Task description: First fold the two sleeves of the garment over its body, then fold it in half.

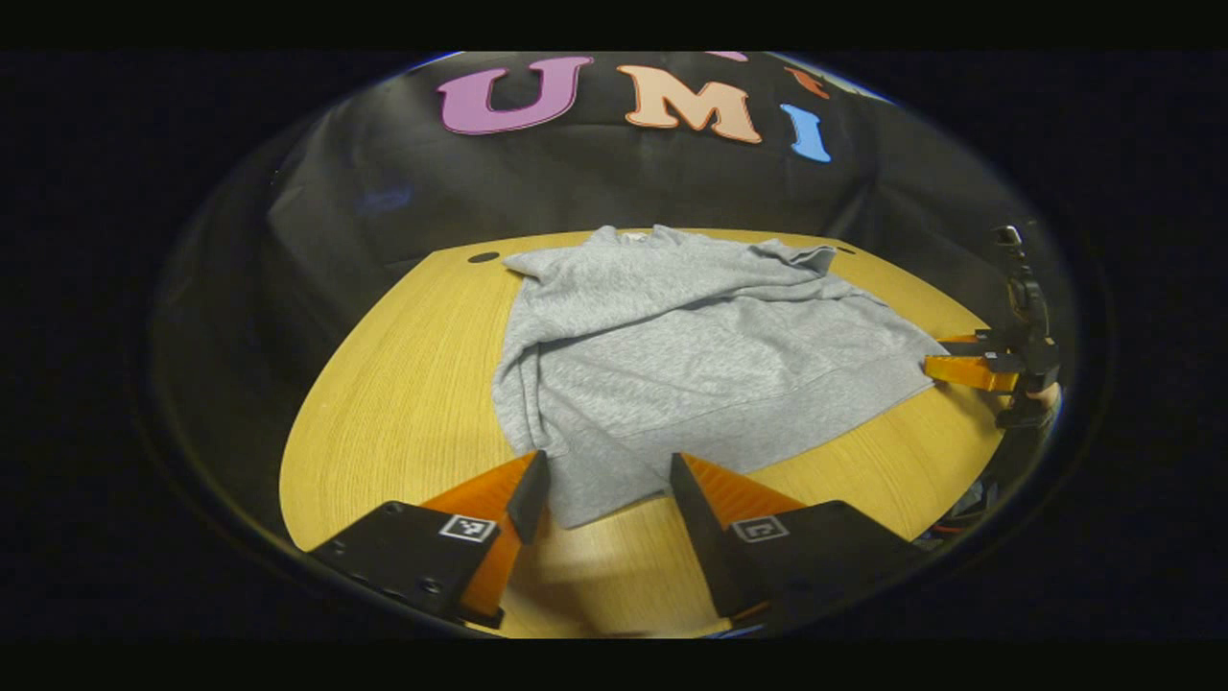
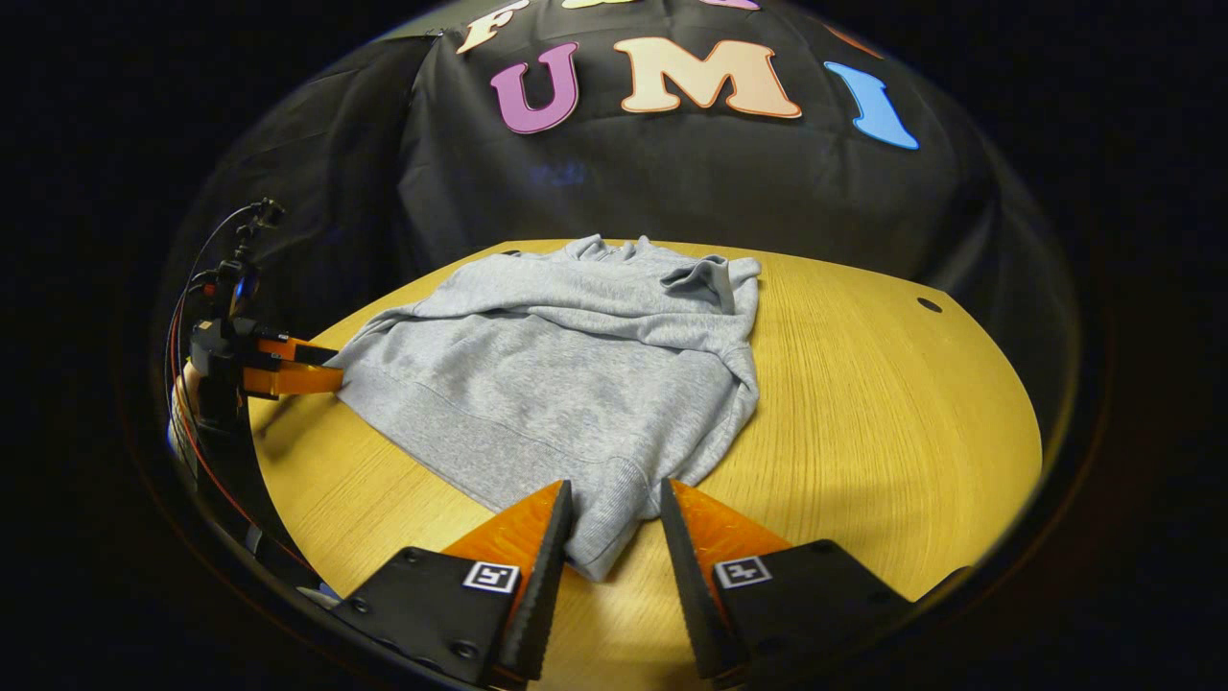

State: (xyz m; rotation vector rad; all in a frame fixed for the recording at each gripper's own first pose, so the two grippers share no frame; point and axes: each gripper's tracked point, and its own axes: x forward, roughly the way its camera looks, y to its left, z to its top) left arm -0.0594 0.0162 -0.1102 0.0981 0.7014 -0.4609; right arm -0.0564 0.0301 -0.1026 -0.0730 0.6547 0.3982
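A grey sweatshirt (image 1: 691,355) lies on the round wooden table (image 1: 403,413), its sleeves lying in folds across the upper body and the hem towards me. My left gripper (image 1: 607,465) stands open, low over the table, with one hem corner between its fingers. In the right gripper view the sweatshirt (image 2: 576,374) fills the table's middle, and my right gripper (image 2: 615,489) is open around the other hem corner. The right gripper (image 1: 945,357) also shows far off at the sweatshirt's right edge in the left gripper view. The left gripper (image 2: 321,369) appears at the garment's left edge in the right gripper view.
The table (image 2: 892,413) has bare wood to the right of the garment, with a small dark hole (image 2: 928,305) near its rim. Another hole (image 1: 483,257) sits at the far left edge. Black cloth walls close in the back.
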